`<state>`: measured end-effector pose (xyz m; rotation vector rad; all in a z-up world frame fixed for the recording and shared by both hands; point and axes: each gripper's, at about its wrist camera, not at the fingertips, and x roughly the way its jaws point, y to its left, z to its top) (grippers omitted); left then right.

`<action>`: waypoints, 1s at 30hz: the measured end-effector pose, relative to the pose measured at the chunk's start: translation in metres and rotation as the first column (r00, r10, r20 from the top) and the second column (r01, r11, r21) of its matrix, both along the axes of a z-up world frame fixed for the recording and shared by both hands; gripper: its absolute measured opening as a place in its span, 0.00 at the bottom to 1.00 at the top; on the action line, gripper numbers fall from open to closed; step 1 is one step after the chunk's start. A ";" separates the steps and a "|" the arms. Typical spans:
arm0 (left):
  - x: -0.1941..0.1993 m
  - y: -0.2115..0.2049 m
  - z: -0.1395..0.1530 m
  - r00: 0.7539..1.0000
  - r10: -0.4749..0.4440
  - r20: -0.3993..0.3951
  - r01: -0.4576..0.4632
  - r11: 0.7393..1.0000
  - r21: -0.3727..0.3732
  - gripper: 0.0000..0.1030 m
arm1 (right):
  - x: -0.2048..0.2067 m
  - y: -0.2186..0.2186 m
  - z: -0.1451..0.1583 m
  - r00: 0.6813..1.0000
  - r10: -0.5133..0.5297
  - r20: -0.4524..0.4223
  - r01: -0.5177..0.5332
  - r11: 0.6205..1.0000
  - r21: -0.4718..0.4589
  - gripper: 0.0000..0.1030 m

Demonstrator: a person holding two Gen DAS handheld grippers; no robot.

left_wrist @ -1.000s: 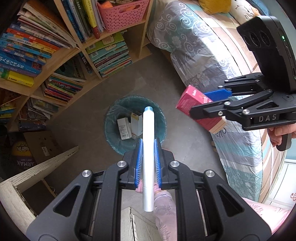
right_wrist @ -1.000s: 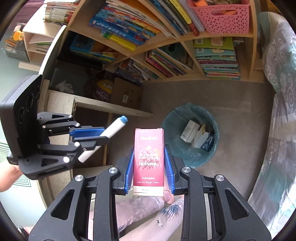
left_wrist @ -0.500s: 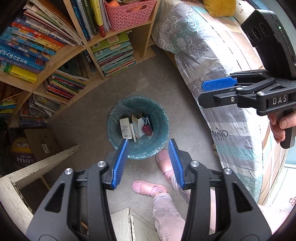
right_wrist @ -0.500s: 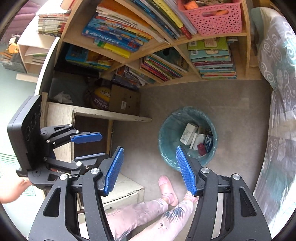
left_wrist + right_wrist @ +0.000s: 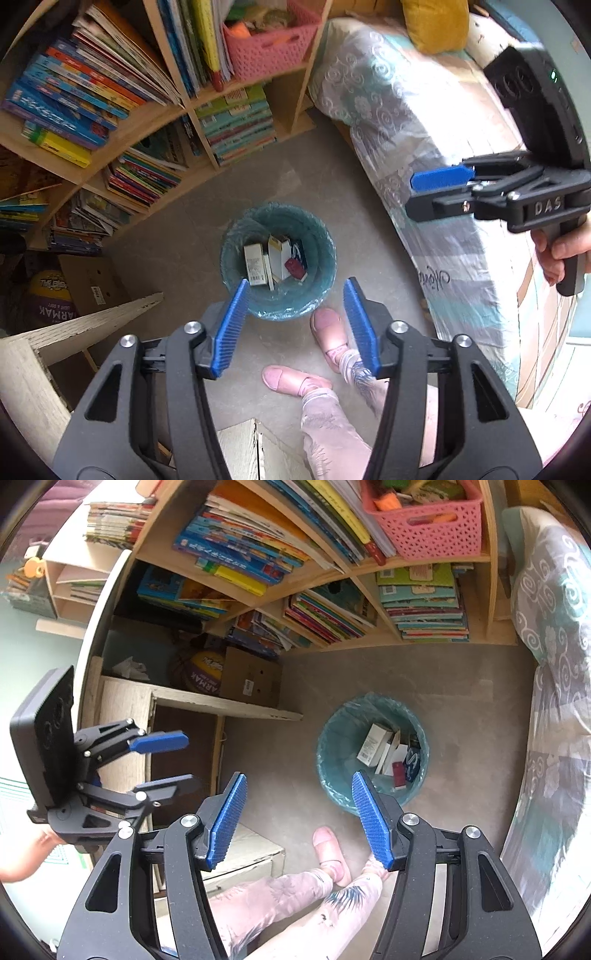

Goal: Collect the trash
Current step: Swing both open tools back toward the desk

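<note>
A teal bin (image 5: 327,240) lined with a bag stands on the floor below both grippers. It holds white cartons (image 5: 255,264) and a small red box (image 5: 294,266); the same bin (image 5: 332,738) and red box (image 5: 398,771) show in the right wrist view. My left gripper (image 5: 296,283) hangs above the bin's near rim, its jaws opening with nothing between them. Off to the right, my right gripper (image 5: 410,196) is held by a hand. In its own view my right gripper (image 5: 299,775) is also opening and empty, with my left gripper (image 5: 192,760) at the left.
A wooden bookshelf (image 5: 155,122) full of books and a pink basket (image 5: 266,44) stand behind the bin. A bed with a patterned cover (image 5: 424,155) runs along the right. The person's feet in pink slippers (image 5: 328,328) are beside the bin. A cardboard box (image 5: 251,679), a ball and a wooden desk sit on the left.
A second ago the left gripper gripped a white tube and the right a red box. Both jaws have opened, both things are gone from them, a red box now lies in the bin, and both grippers have risen.
</note>
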<state>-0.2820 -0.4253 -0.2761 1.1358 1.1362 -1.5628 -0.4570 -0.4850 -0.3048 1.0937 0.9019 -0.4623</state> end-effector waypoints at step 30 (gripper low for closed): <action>0.165 0.151 0.214 0.874 0.454 0.173 -0.367 0.850 -0.378 0.93 | 0.165 0.072 0.222 0.927 0.376 0.004 -0.309 0.768 -0.562 0.92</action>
